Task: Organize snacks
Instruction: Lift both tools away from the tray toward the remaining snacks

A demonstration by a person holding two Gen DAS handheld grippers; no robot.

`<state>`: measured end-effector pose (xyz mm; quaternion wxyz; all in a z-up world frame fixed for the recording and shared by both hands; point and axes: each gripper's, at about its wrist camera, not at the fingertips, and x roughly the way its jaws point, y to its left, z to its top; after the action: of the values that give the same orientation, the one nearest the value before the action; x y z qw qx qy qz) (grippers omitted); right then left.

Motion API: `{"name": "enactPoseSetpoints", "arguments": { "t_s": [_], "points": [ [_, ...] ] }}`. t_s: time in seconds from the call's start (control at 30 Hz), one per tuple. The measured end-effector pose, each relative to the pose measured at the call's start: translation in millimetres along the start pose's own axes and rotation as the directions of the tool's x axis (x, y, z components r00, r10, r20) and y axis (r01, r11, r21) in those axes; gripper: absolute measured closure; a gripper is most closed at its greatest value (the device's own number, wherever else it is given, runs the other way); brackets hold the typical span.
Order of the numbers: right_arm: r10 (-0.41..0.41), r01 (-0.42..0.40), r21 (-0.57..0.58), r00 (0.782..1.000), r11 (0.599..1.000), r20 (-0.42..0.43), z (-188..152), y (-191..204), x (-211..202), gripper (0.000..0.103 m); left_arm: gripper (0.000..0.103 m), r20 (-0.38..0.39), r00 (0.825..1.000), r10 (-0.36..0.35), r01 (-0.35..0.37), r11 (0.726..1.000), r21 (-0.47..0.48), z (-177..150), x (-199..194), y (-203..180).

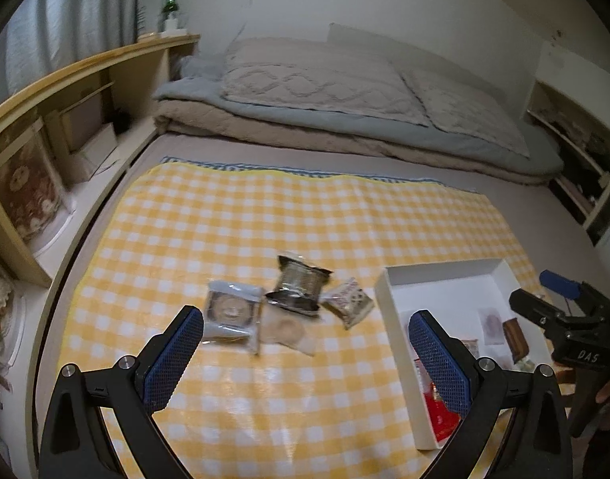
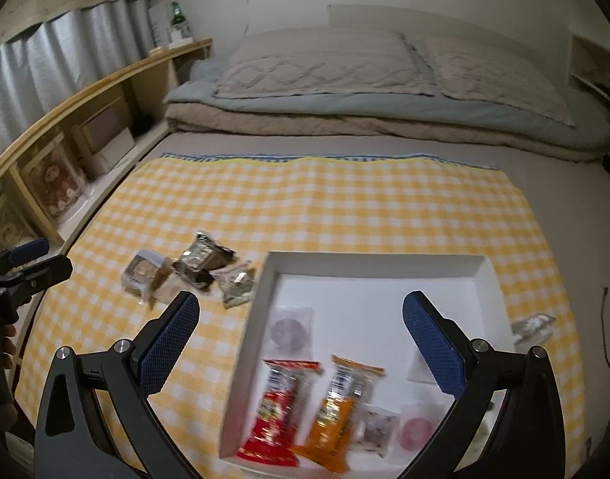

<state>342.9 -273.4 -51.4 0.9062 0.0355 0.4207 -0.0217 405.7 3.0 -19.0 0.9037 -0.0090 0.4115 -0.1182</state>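
Clearly, the left gripper (image 1: 306,353) is held spread wide with nothing between its blue pads, above the yellow checked cloth (image 1: 241,215). Just beyond its tips a loose cluster of snack packets is seen on the cloth: a clear packet with a round biscuit (image 1: 231,313), a dark foil packet (image 1: 299,285), a small patterned packet (image 1: 348,301) and a pale, almost transparent one (image 1: 287,331) whose contents can hardly be made out. The printing on all of them is lost to blur.

The right gripper (image 2: 301,343) is likewise spread wide and empty, poised over the white tray (image 2: 368,265). Inside the tray a red packet (image 2: 275,407) and an orange packet (image 2: 336,407) are smeared by motion blur and their lower ends are cut off by the tray's near wall. A clear packet with a purplish disc (image 2: 289,329) lies further in; other pale packets near the right finger are partly hidden by it. One small clear wrapper (image 2: 534,325) is seen on the cloth outside the tray's right wall; what it holds cannot be told.

The cloth is laid on a bed (image 2: 576,215), with folded bedding (image 2: 384,111) at its far end.
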Motion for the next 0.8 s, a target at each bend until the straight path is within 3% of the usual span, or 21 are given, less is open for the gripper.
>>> {"name": "enactPoseSetpoints", "arguments": {
  "t_s": [0.23,0.37,0.57,0.8],
  "points": [
    [0.090,-0.090,-0.037,0.996,0.995,0.006,5,40,27,0.000,0.000,-0.034,0.998,0.060,-0.062,0.995,-0.083,7,3,38],
    [0.112,-0.116,-0.062,0.992,0.991,-0.064,8,63,51,0.000,0.000,-0.073,0.995,0.071,-0.080,0.988,-0.130,12,16,58],
    [0.052,-0.066,-0.094,0.988,0.993,-0.145,10,86,93,0.002,0.001,-0.120,0.989,0.087,-0.102,0.987,-0.121,23,50,67],
    [0.131,-0.138,-0.004,0.955,0.990,-0.268,4,92,142,0.075,0.002,-0.162,0.982,0.096,-0.104,0.994,-0.040,30,105,56]
  ]
}}
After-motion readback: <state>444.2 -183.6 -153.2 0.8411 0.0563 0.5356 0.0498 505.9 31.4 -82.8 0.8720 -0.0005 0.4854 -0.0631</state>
